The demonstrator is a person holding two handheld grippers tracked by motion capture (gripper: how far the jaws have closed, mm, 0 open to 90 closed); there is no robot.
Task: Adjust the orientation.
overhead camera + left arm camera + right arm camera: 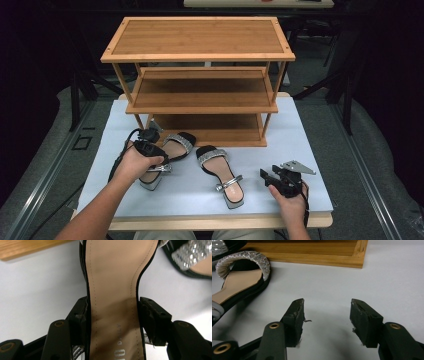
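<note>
Seen from above: a pale surface (310, 150) carrying a wooden shoe rack (200, 75) with three shelves at the far side, and two black sandals with glittering silver straps in front of it.

Left sandal (167, 150) lying close to the bottom shelf of the rack, toe toward the rack, heel toward the person. Left gripper (150, 150) placed over its heel half, held by the left hand (132, 165). In the left gripper view, fingers (80, 315) clamped on both edges of the tan insole of this sandal (112, 290), at the narrow waist part; pads pressing the black rim from both sides.

Right sandal (220, 172) lying near the middle of the surface, just beside the left one but not touching, ankle strap with buckle near the heel.

Right gripper (280, 180) resting at the near right part of the surface, well apart from the right sandal, held by the right hand (292, 202). In the right gripper view, fingers (295, 317) standing apart, with bare surface between them; right sandal (242, 282) ahead and to the left, bottom board of the rack (312, 255) behind.
</note>
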